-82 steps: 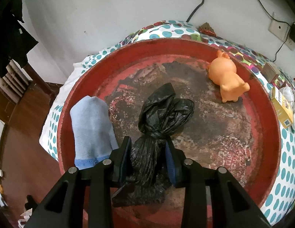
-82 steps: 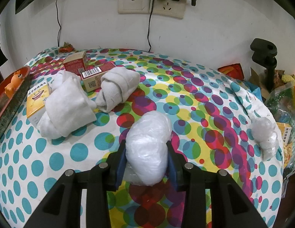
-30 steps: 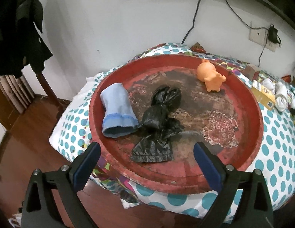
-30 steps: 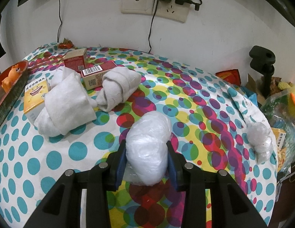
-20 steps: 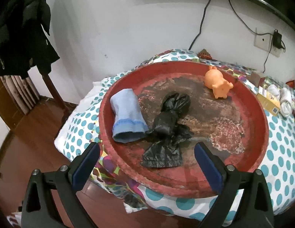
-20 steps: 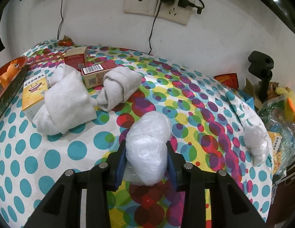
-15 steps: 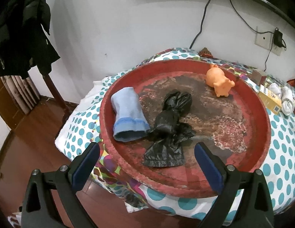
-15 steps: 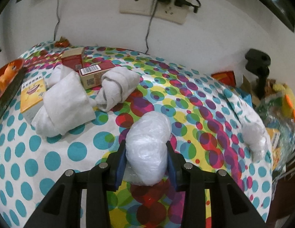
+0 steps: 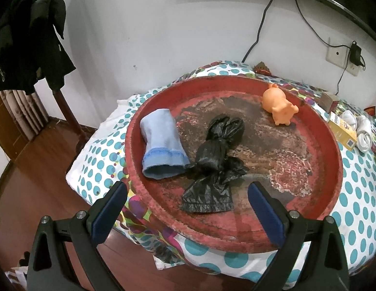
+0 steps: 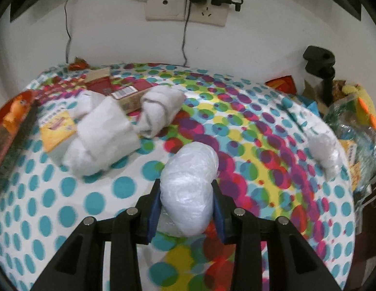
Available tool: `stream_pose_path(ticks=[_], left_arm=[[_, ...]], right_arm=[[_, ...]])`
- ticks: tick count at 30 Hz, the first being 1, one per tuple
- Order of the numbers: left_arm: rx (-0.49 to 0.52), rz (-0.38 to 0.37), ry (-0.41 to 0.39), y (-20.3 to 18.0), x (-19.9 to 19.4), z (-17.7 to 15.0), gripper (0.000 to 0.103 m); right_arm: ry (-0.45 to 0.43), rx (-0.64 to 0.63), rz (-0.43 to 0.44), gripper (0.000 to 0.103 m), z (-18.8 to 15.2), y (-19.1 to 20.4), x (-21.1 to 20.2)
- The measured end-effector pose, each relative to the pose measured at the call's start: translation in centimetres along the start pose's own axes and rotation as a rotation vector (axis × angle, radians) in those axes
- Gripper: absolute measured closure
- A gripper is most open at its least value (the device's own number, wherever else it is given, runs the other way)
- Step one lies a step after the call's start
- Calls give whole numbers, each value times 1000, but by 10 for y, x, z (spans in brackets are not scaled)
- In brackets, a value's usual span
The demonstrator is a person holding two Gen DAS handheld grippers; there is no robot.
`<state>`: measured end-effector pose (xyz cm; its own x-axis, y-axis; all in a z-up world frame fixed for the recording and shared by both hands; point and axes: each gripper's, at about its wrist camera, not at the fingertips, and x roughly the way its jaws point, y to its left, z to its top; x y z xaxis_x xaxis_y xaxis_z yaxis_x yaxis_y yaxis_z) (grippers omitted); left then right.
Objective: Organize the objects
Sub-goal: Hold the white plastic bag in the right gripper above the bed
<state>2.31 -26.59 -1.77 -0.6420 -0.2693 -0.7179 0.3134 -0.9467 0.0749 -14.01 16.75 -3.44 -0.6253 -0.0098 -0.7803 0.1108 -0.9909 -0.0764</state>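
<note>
Left tongs (image 9: 186, 205): jaws spread wide with nothing between them; they hang off the near rim of the round red tray with worn, flaking paint (image 9: 332, 145)
Right tongs (image 10: 186, 208): clamped on the white crinkled plastic-bag bundle (image 10: 189, 189); the blue pads press both its sides; the bundle sticks out forward over the tablecloth
Tray contents: a light blue folded towel with a darker hem (image 9: 161, 145) on the left; a knotted black plastic bag (image 9: 216, 167) in the middle, touching the towel's hem; an orange rubber pig toy (image 9: 279, 106) near the far rim, well apart from both
Beside the tray: a yellow carton (image 9: 343, 133) just off its right rim, then rolled white cloths (image 9: 362, 133)
Around the right tongs: a large rolled white towel (image 10: 100, 135) to the left, lying partly on a yellow carton; a smaller knotted white towel (image 10: 161, 111) behind it against a brown barcoded box (image 10: 127, 99); a small white bag bundle (image 10: 326, 150) far right near the table edge
Open room: bare dotted cloth in front of and to the left of the held bundle; the tray's right half is bare
Edges: the table with its polka-dot cloth (image 10: 248, 131) backs on a white wall with sockets and cables; a black clamp stand (image 10: 320, 70) and loose packets crowd the right edge; wood floor lies below the tray's near rim
Blur: the right wrist view is smeared, so small print is unreadable
</note>
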Motion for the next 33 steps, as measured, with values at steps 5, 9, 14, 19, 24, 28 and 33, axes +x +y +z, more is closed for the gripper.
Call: stream_pose_path(ticks=[5, 9, 14, 19, 24, 28, 33], left_arm=[[0, -8, 0, -1, -1, 0, 3], [-7, -6, 1, -1, -2, 0, 3], [-30, -5, 4, 4, -2, 1, 3], [-37, 0, 8, 7, -1, 1, 3], [-35, 8, 0, 8, -2, 2, 3], [-38, -3, 5, 9, -1, 1, 3], [-43, 4, -6, 11, -2, 3, 3]], right_arm=[[-11, -30, 30, 66, -2, 18, -17], [-30, -73, 57, 66, -1, 37, -33], [-61, -131, 117, 66, 6, 70, -53], [-80, -187, 171, 66, 12, 107, -65], [-91, -230, 217, 66, 17, 141, -73], [-97, -269, 245, 66, 19, 169, -77], [-105, -294, 297, 66, 20, 200, -82]])
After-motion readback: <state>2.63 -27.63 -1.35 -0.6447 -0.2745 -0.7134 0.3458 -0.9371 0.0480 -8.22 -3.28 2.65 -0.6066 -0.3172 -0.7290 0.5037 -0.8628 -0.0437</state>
